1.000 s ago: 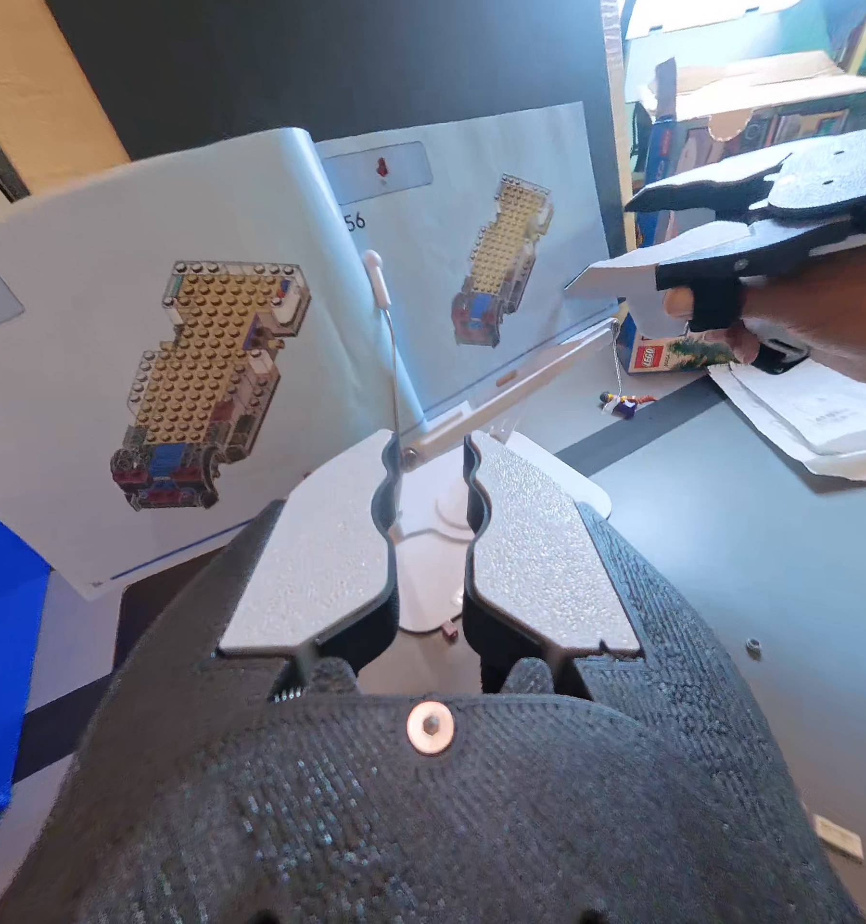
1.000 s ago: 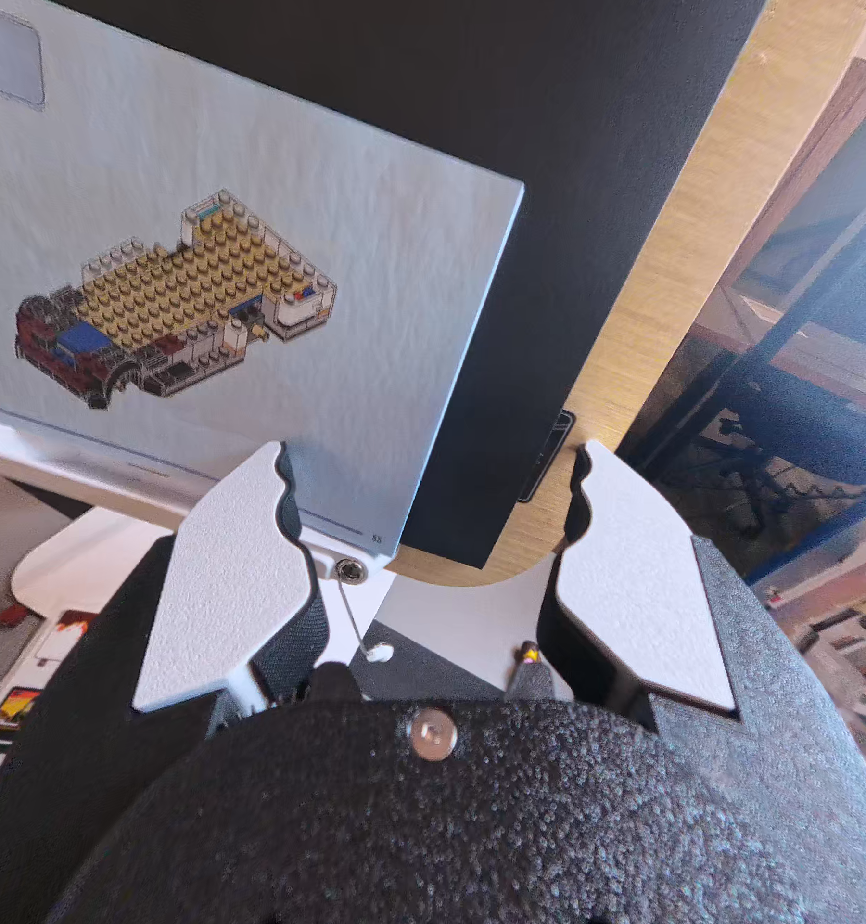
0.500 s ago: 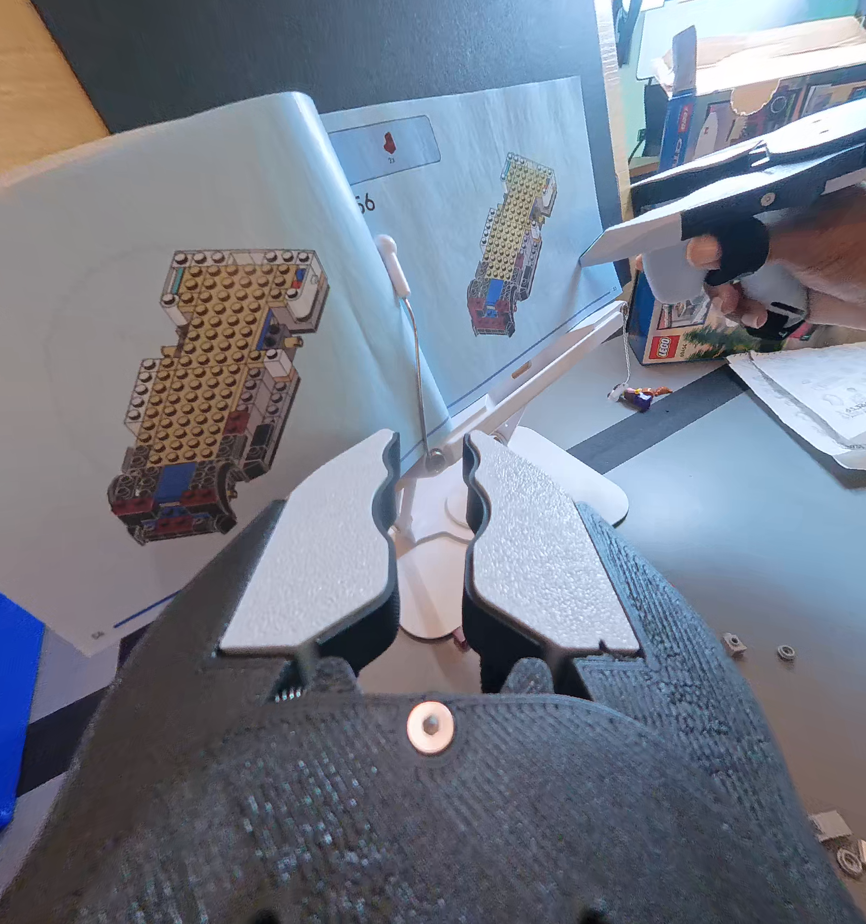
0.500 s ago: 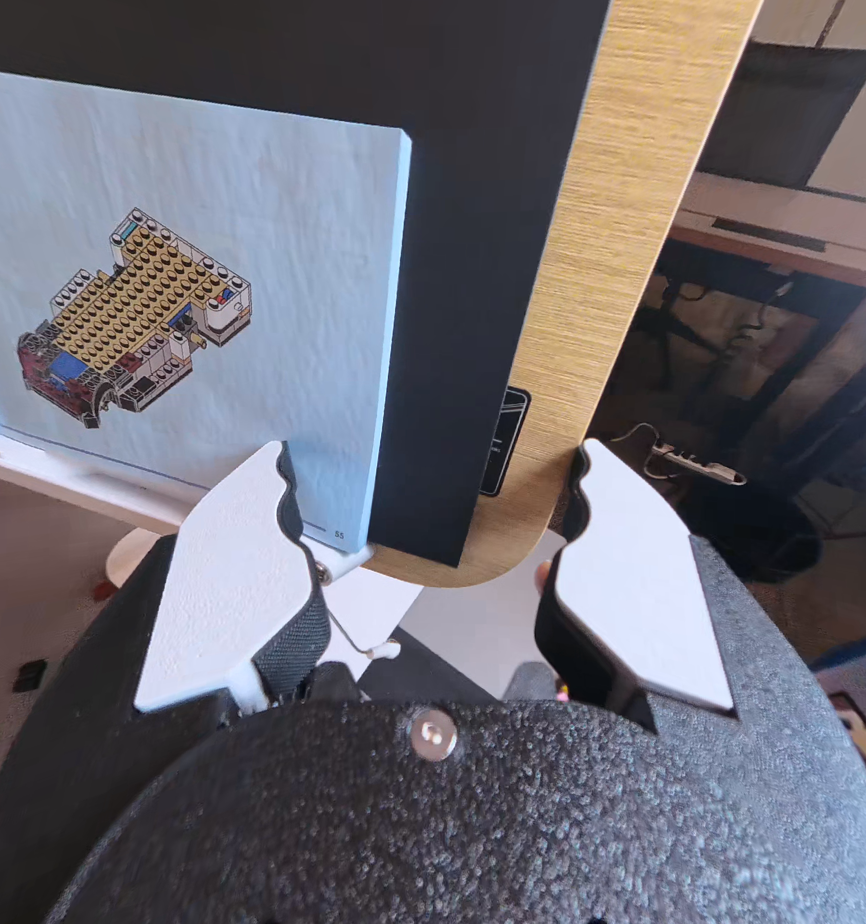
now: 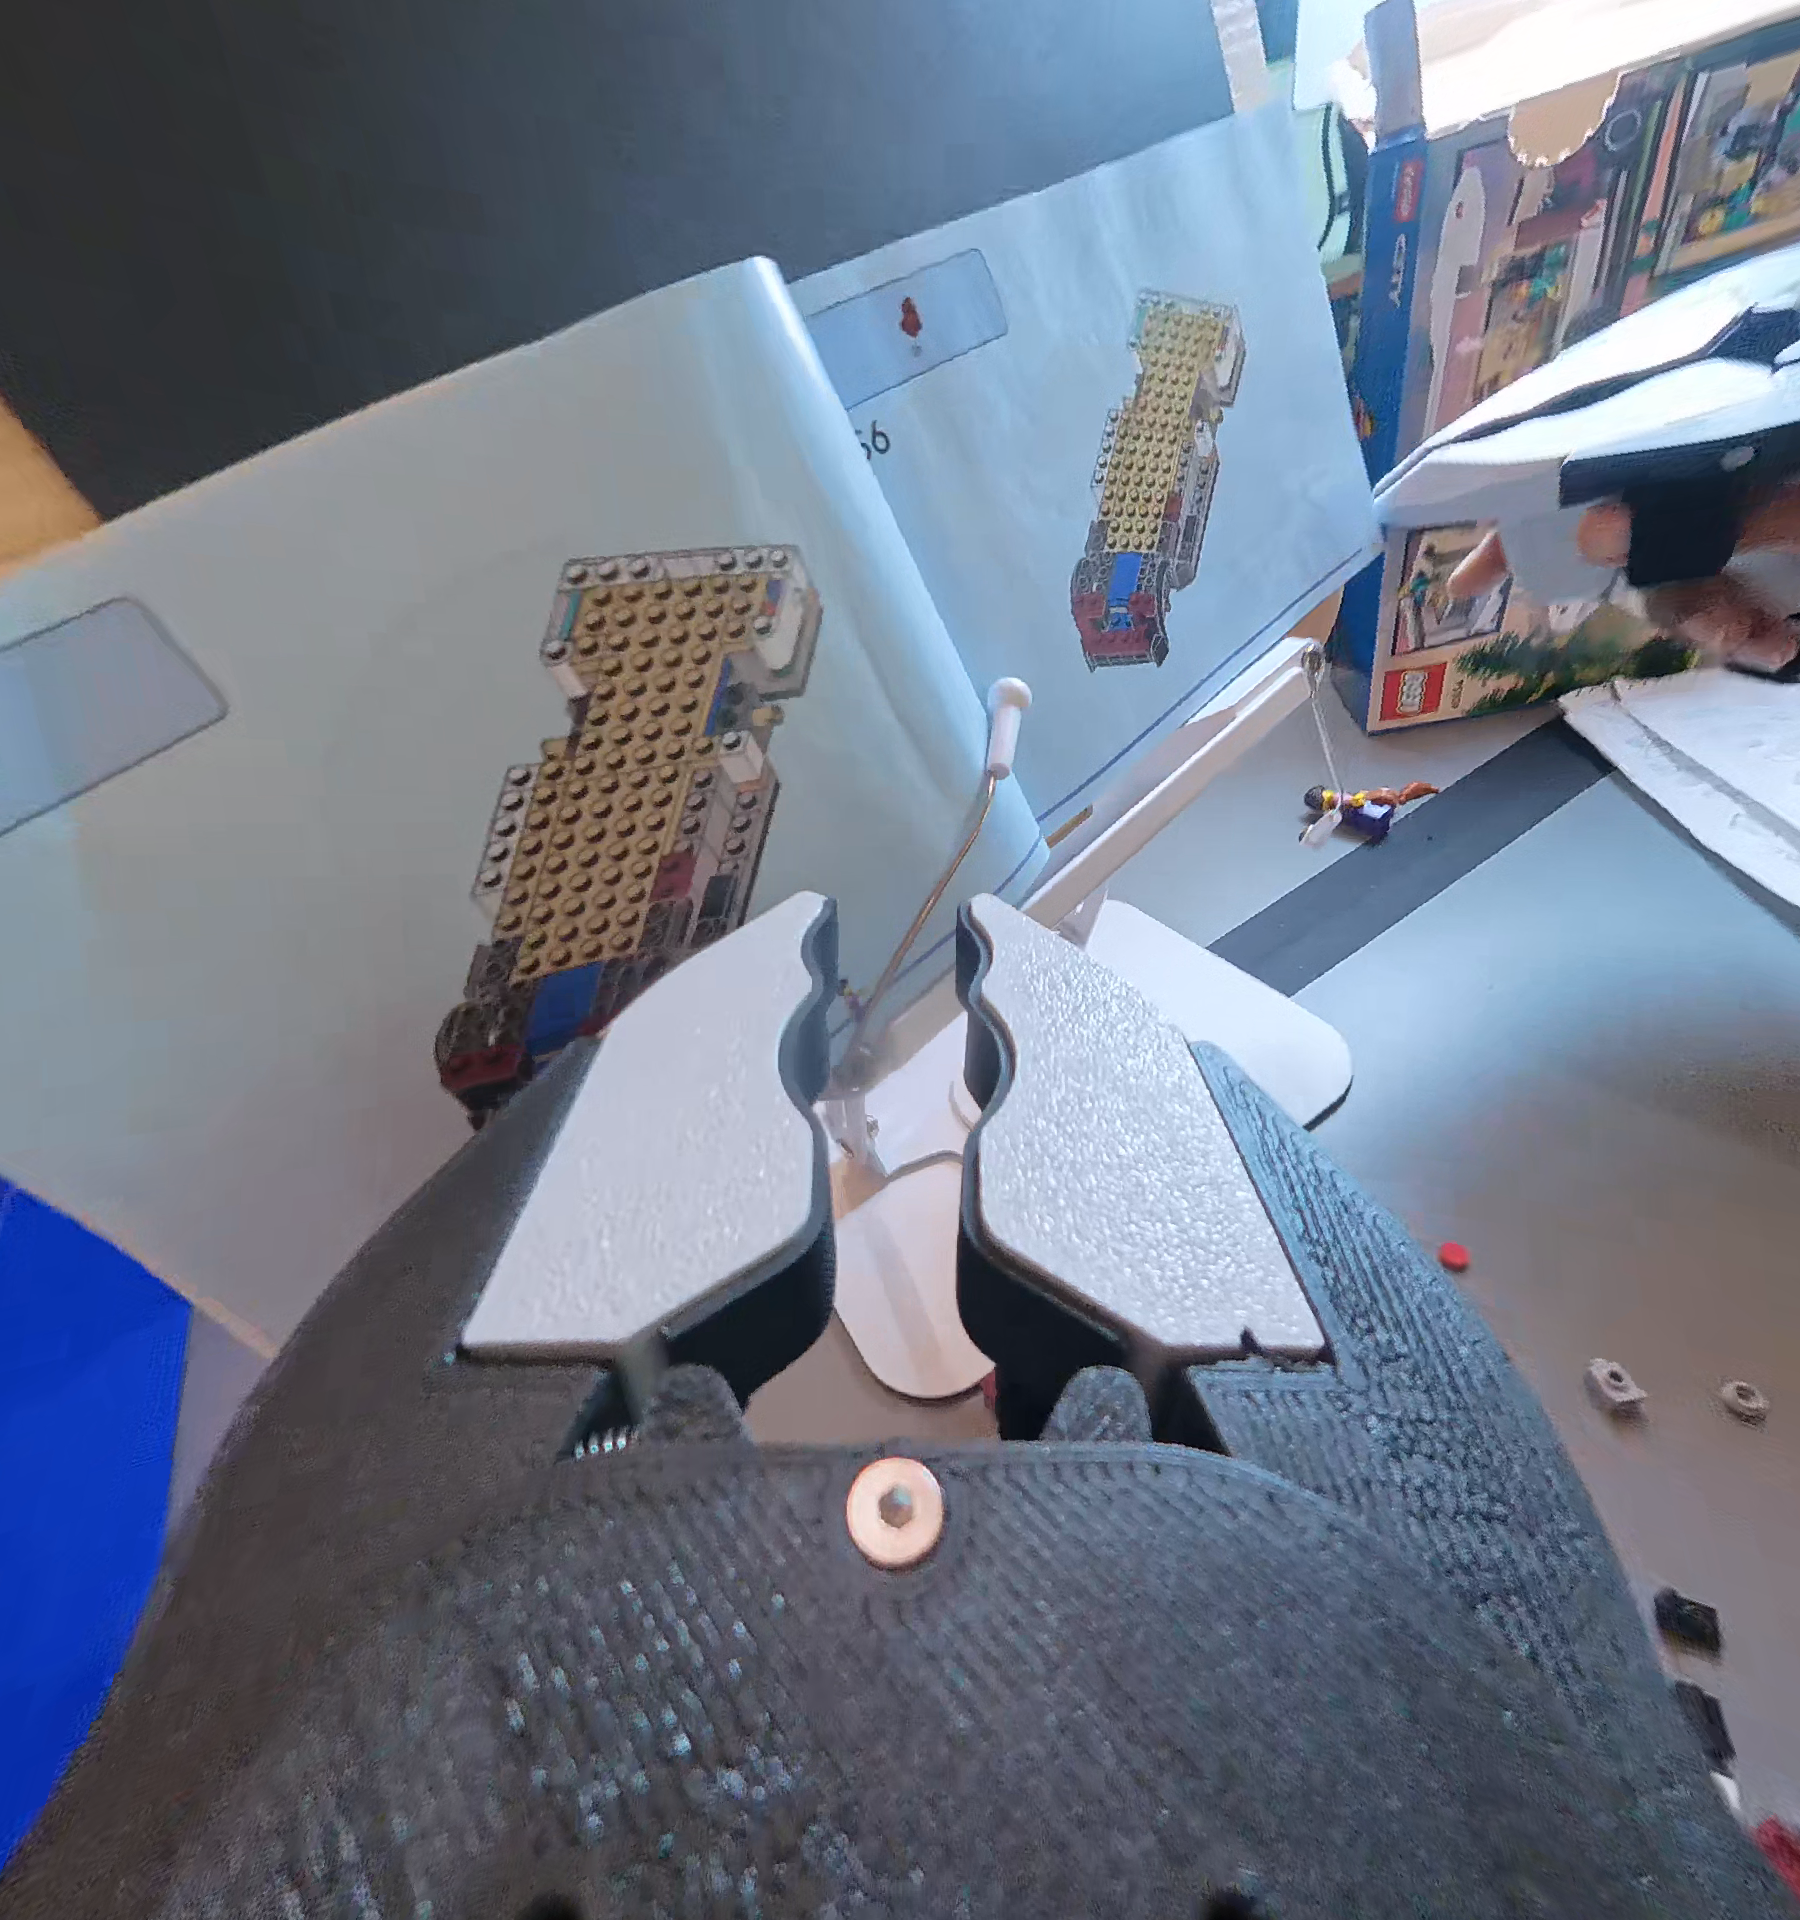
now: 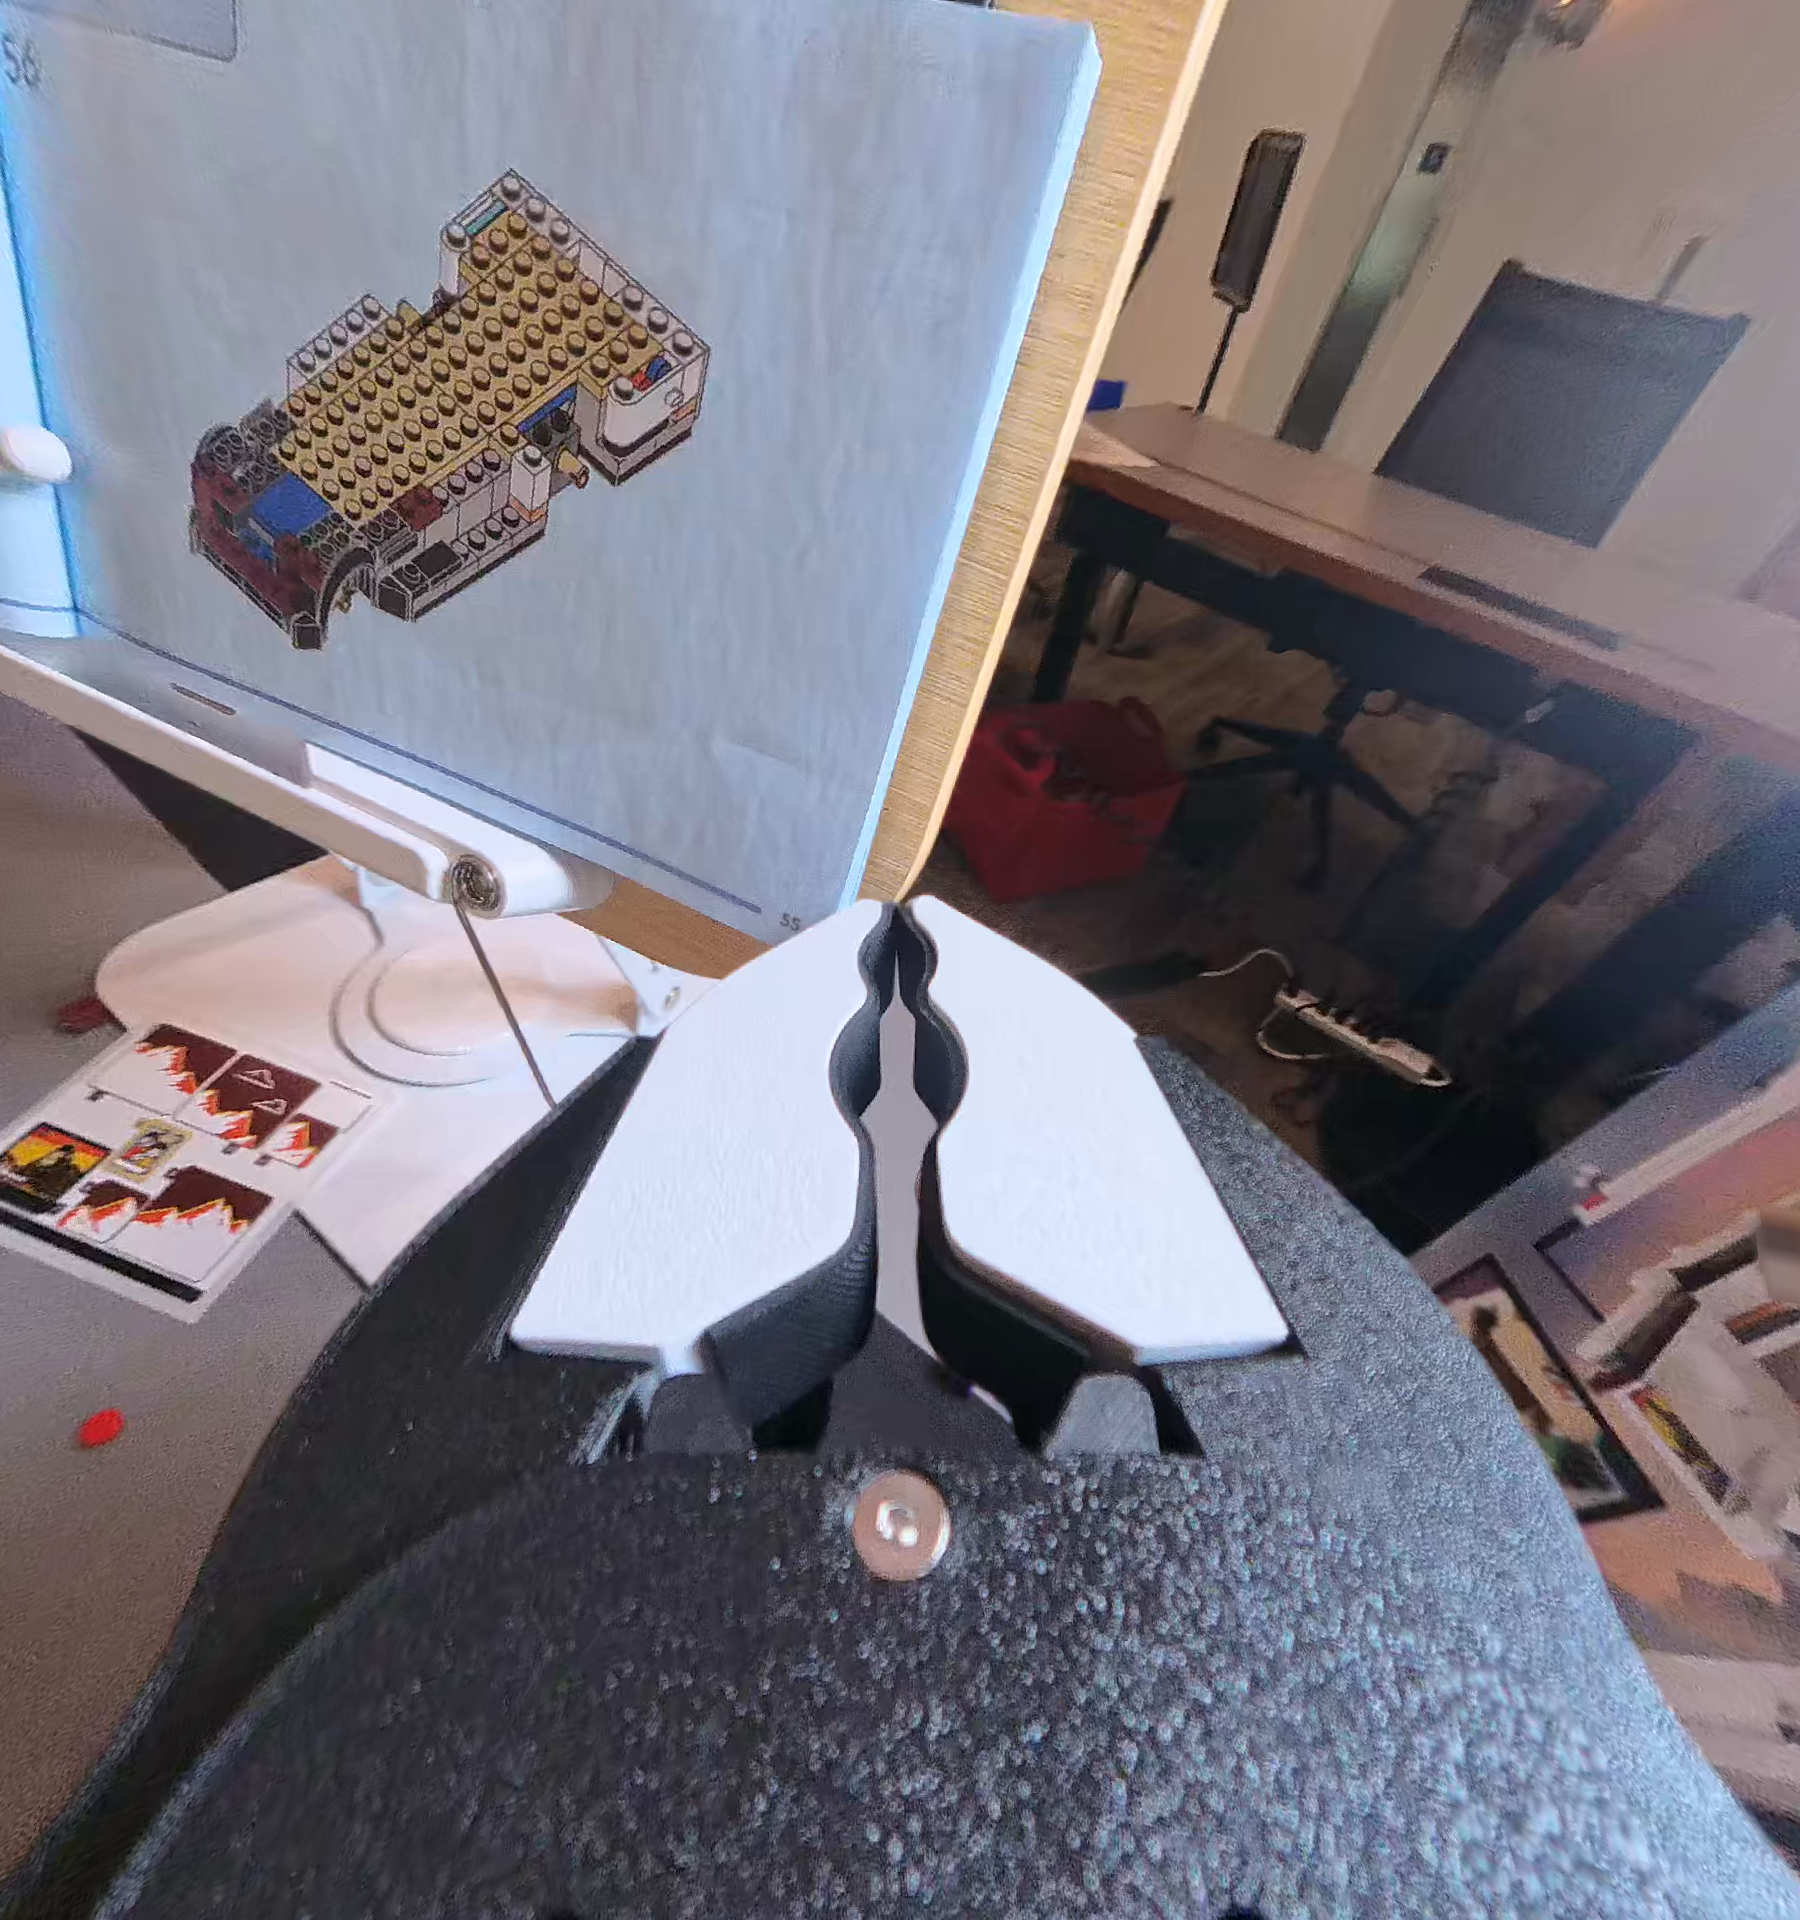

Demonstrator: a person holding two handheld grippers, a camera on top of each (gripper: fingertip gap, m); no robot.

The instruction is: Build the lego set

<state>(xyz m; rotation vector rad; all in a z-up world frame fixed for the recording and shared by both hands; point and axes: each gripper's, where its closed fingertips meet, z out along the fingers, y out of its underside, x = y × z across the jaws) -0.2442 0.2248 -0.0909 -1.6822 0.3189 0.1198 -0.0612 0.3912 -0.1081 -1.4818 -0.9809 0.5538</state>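
Observation:
An open brick-building instruction booklet (image 5: 460,623) stands on a white book stand (image 5: 1218,997) on the grey table. My left gripper (image 5: 896,935) is open just in front of the stand. The stand's thin wire page arm (image 5: 937,894) rises between its fingers, and the pads do not press on it. My right gripper (image 6: 894,914) is shut at the lower right corner of the booklet's right page (image 6: 667,312), and the corner runs in behind its fingertip. In the left wrist view the right gripper (image 5: 1389,499), held by a hand (image 5: 1706,592), touches that page's right edge.
A toy box (image 5: 1478,343) and white papers (image 5: 1727,769) lie at the right. A minifigure (image 5: 1353,816), a red stud (image 5: 1455,1255) and small grey parts (image 5: 1615,1382) are scattered on the table. A blue bin (image 5: 34,1455) is at the left. A sticker sheet (image 6: 148,1143) lies by the stand's base (image 6: 252,966). There is about 25 cm between the tips of the two grippers.
My right gripper's jaws went from wide open to shut at the page's lower right corner, and its view swung right. My left gripper shifted slightly, with the wire arm still between its fingers.

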